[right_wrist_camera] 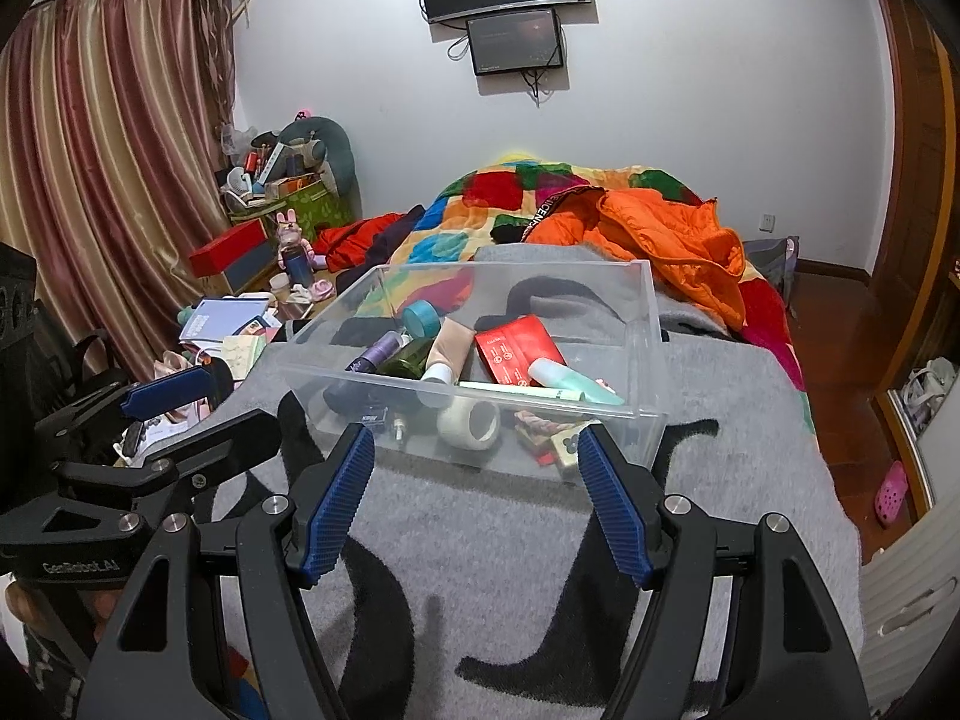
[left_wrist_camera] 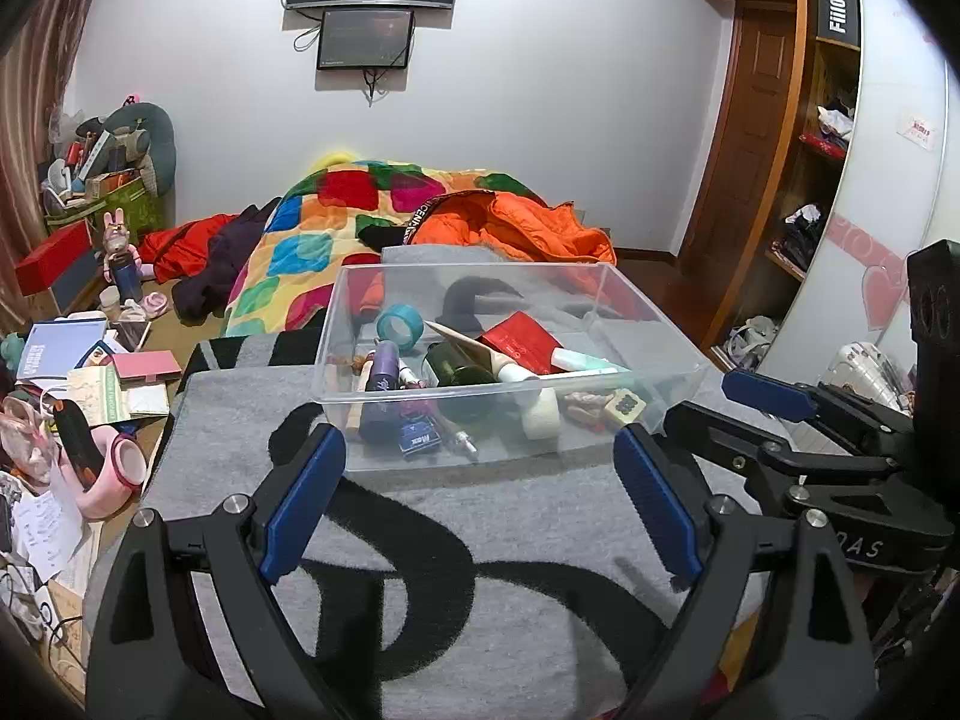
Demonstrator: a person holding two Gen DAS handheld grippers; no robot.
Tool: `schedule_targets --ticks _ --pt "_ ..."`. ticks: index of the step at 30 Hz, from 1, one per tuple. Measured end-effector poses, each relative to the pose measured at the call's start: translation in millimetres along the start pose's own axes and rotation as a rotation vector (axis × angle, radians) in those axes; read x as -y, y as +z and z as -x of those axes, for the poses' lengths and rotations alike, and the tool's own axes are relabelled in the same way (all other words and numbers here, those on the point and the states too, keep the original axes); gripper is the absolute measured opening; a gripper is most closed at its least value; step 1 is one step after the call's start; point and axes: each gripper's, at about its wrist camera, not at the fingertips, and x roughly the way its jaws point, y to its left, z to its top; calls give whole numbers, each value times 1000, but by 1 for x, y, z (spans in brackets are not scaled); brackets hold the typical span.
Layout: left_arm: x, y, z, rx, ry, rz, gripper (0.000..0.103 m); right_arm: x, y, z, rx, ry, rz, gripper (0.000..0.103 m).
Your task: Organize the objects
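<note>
Both jaws gape empty, left gripper (left_wrist_camera: 480, 498) and right gripper (right_wrist_camera: 480, 498) hovering just short of the clear bin (left_wrist_camera: 672, 384) on the gray blanket (left_wrist_camera: 528, 516), already filled with clutter; nothing loose nearby, so square up before any reach.

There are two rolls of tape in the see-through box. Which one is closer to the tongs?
The white tape roll, lying by the box's near wall. The teal tape roll sits farther back, toward the bed.

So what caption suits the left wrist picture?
Open left gripper before a clear bin of toiletries on a grey blanket.
</note>
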Motion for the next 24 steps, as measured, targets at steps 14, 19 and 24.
schedule_targets --ticks 14,19,24 --pt "-6 -2 -4 -10 -10 41 96 5 -3 0 -8 -4 -20 67" --pt "-10 -2 -6 -29 -16 56 96 6 -3 -1 -10 -6 -23 67" --pt "-13 -1 -4 -24 -7 76 96 6 -4 -1 -11 -4 -26 68"
